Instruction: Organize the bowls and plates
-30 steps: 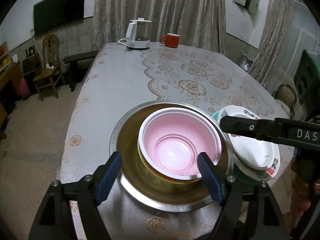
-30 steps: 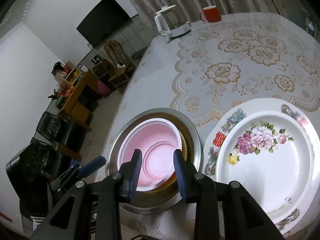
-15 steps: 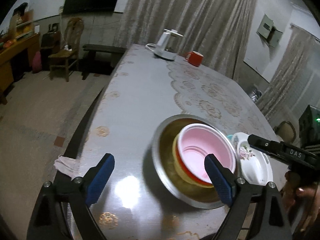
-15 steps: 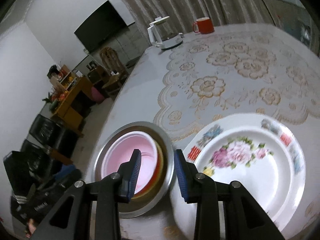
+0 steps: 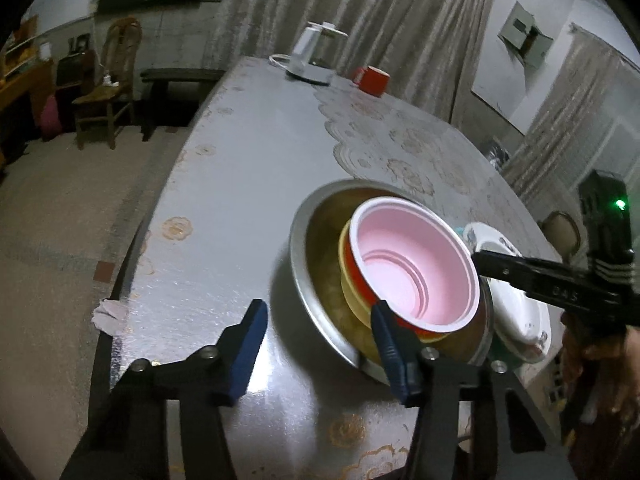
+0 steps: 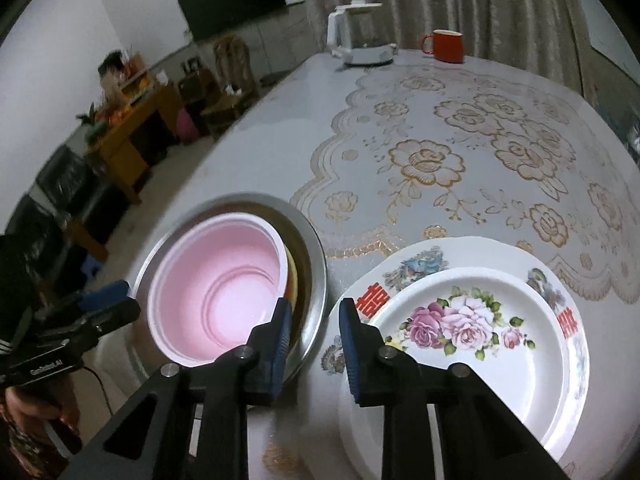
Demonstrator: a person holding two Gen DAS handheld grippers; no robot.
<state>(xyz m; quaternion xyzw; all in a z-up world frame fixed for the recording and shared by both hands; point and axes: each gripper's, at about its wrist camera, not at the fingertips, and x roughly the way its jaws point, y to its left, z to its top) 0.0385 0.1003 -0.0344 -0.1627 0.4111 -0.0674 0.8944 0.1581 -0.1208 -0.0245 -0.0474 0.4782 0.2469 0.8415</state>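
Note:
A pink bowl (image 5: 416, 264) sits nested in a red bowl and a yellow bowl (image 5: 352, 296), all inside a wide metal basin (image 5: 308, 248). It also shows in the right wrist view (image 6: 224, 292), with the basin (image 6: 316, 264) around it. To the right, a small rose plate (image 6: 472, 332) lies on a larger flowered plate (image 6: 420, 260). My left gripper (image 5: 320, 340) is open and empty, at the basin's near left rim. My right gripper (image 6: 314, 336) is open a little and empty, between the basin and the plates.
A white kettle (image 6: 356, 32) and a red mug (image 6: 446, 46) stand at the table's far end. The lace-patterned tablecloth (image 6: 460, 152) covers the middle. A crumpled tissue (image 5: 108, 314) lies at the left table edge. Chairs and a wooden cabinet stand beyond on the left.
My left gripper has pulled back and swung left off the bowl stack, and its jaws have narrowed. My right gripper has shifted a little nearer to the plates.

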